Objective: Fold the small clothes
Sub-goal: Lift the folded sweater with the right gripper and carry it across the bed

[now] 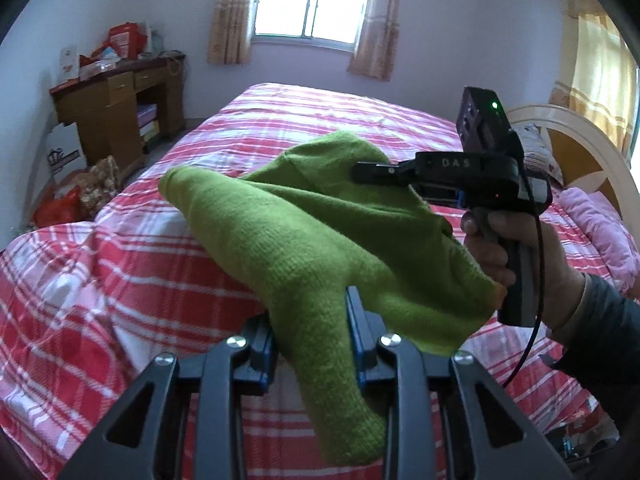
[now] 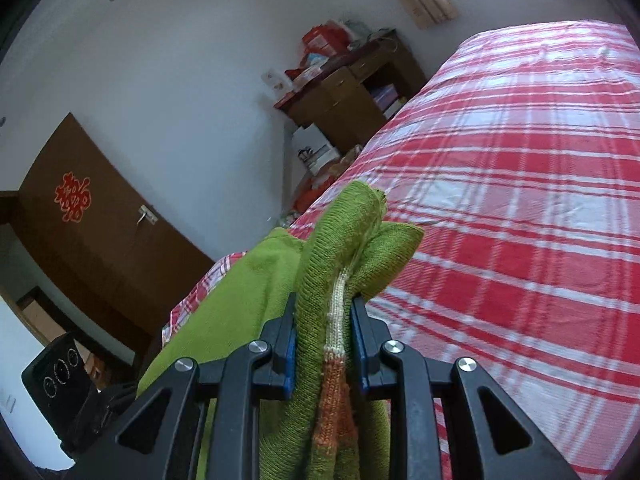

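A small green knitted garment [image 1: 320, 232] hangs in the air above the bed, stretched between both grippers. My left gripper [image 1: 310, 320] is shut on one end of it, the cloth bunched between the blue pads. My right gripper [image 1: 360, 170] shows in the left wrist view, hand-held at the right, shut on the far part of the garment. In the right wrist view the right gripper [image 2: 324, 332] clamps folded green knit [image 2: 336, 248] with a white and orange striped band [image 2: 334, 364].
A bed with a red and white plaid sheet [image 1: 120, 280] lies below. A pink pillow [image 1: 600, 220] and the headboard [image 1: 580, 136] are at the right. A cluttered wooden desk [image 1: 116, 104] stands at the far left, bags on the floor beside it. A brown door [image 2: 92, 232] is behind.
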The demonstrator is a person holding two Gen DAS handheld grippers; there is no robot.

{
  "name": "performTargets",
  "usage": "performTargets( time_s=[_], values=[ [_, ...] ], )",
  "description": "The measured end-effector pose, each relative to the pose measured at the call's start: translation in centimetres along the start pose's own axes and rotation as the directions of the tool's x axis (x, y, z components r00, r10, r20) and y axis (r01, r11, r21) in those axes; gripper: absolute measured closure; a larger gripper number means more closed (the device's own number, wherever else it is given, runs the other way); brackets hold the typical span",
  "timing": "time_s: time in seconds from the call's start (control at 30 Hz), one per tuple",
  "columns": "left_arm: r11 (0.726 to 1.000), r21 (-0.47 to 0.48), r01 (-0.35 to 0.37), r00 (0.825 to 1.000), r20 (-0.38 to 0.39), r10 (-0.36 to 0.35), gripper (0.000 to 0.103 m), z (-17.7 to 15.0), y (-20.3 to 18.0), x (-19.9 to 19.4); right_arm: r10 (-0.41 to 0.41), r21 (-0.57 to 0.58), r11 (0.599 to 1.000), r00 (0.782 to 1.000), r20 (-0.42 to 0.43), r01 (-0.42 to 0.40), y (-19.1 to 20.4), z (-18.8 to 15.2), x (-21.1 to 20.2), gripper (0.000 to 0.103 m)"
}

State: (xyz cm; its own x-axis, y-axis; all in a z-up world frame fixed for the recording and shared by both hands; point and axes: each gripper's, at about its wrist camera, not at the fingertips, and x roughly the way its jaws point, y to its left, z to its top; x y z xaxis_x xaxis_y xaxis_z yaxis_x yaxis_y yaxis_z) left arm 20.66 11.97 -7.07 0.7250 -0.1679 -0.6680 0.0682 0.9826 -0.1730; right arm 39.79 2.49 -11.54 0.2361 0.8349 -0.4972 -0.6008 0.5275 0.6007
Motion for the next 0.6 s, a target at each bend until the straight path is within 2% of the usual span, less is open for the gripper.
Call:
performTargets(
  time_s=[0.3, 0.37, 0.47, 0.53, 0.6],
  values=[
    [0.998, -0.046, -0.037, 0.999, -0.035, 0.036, 0.071, -2.1, 2.4, 0.1, 0.011, -0.03, 0.999, 0.997, -0.071, -0.013, 1.7, -0.6, 4.0, 0.08],
    [0.998, -0.051, -0.047, 0.997, -0.061, 0.044, 0.06, -2.6, 2.4, 0.6, 0.002, -0.025, 1.0, 0.997, -0.079, -0.004, 1.4, -0.8, 4.2, 0.08],
    [0.997, -0.051, -0.055, 0.993, -0.105, 0.05, 0.056, -3.4, 2.1, 1.2, -0.024, 0.005, 1.0, 0.996, -0.089, 0.025, 0.0, -1.0, 4.5, 0.08],
    [0.996, -0.047, -0.078, 0.989, -0.133, 0.071, 0.046, -4.1, 2.0, 1.9, -0.048, 0.033, 0.998, 0.993, -0.108, 0.052, -1.1, -1.3, 4.9, 0.08],
    [0.993, -0.03, -0.113, 0.983, -0.147, 0.107, 0.043, -4.7, 2.0, 2.3, -0.092, 0.043, 0.994, 0.987, -0.133, 0.098, -1.9, -1.6, 5.4, 0.079]
  ],
)
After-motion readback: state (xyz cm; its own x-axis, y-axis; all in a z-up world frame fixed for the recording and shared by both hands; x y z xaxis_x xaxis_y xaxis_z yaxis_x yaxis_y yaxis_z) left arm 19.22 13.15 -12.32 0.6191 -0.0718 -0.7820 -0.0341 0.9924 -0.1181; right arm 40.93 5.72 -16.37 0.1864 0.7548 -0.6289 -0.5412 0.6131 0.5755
